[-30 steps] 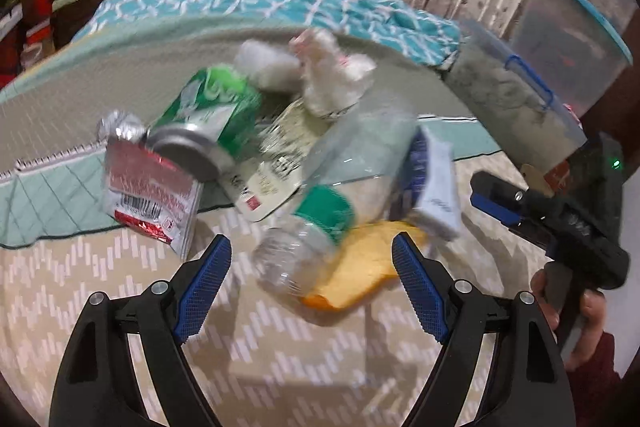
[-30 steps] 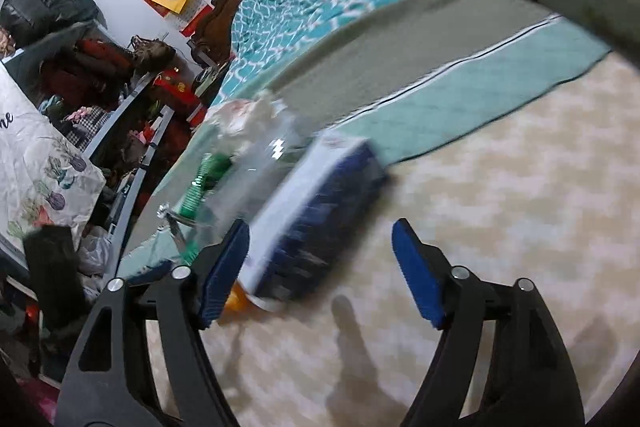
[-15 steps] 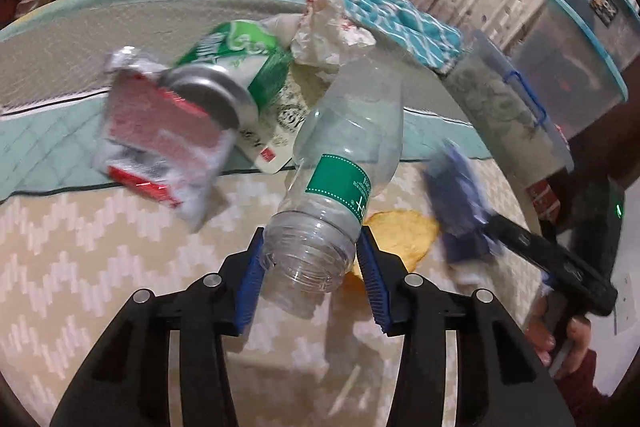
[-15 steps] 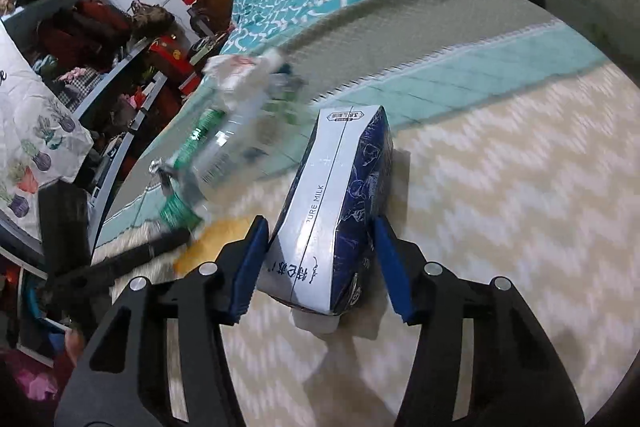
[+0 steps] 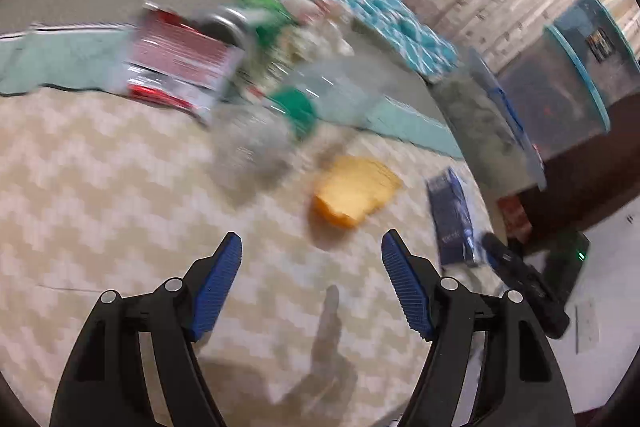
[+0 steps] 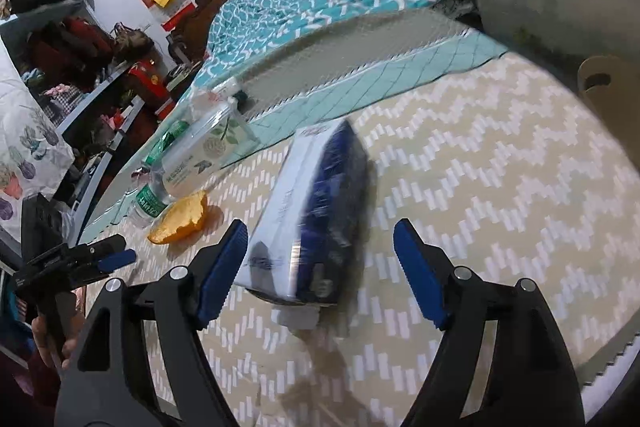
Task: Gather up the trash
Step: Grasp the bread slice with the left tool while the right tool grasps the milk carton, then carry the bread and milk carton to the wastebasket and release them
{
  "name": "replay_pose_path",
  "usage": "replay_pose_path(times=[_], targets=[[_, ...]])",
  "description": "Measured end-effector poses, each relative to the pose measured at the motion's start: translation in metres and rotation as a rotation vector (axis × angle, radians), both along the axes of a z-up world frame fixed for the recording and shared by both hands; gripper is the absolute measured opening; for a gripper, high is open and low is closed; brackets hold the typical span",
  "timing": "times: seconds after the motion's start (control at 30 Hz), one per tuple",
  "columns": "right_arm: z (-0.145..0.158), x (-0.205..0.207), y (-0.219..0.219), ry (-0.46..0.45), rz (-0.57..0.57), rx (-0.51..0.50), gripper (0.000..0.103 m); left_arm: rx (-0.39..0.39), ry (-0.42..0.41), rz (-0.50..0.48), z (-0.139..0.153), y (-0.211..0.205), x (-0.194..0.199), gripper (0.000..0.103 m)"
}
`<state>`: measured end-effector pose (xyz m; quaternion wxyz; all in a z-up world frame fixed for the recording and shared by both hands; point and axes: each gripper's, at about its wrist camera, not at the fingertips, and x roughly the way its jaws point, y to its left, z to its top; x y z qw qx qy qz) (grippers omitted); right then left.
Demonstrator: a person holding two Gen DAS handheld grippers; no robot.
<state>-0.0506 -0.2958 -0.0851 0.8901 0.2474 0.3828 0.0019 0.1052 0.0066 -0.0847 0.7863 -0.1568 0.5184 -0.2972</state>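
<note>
Left tool (image 5: pixel 311 253) and right tool (image 6: pixel 320 241) just reopened, jaws wide.

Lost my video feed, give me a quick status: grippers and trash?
Left hand-held gripper open, empty, jaws just reopened; bottle lies ahead on the mat. Right hand-held gripper open, jaws just reopened; milk carton between them, not gripped. Nothing blocking.

Beige zigzag mat (image 6: pixel 500 167), navy-white carton (image 6: pixel 316 211), seemingly orange peel (image 5: pixel 354 193)
</note>
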Motion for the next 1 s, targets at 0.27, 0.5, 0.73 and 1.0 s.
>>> replay_pose_path(times=[0.27,0.5,0.73,1.0], targets=[[-0.015,0.008,0.018,0.028,0.021,0.023,0.077,-0.016,0.024,0.025,-0.012,-0.037,0.029,0.062],[-0.008,-0.003,0.028,0.01,0.056,-0.118,0.063,-0.02,0.085,-0.002,-0.028,-0.065,0.032,0.004],[-0.007,-0.039,-0.008,0.002,-0.06,-0.127,0.061,-0.019,0.097,-0.175,-0.029,-0.126,0.005,0.004],[-0.006,-0.074,-0.064,-0.01,-0.222,-0.147,0.061,-0.002,0.077,-0.367,-0.018,-0.229,-0.01,0.004]])
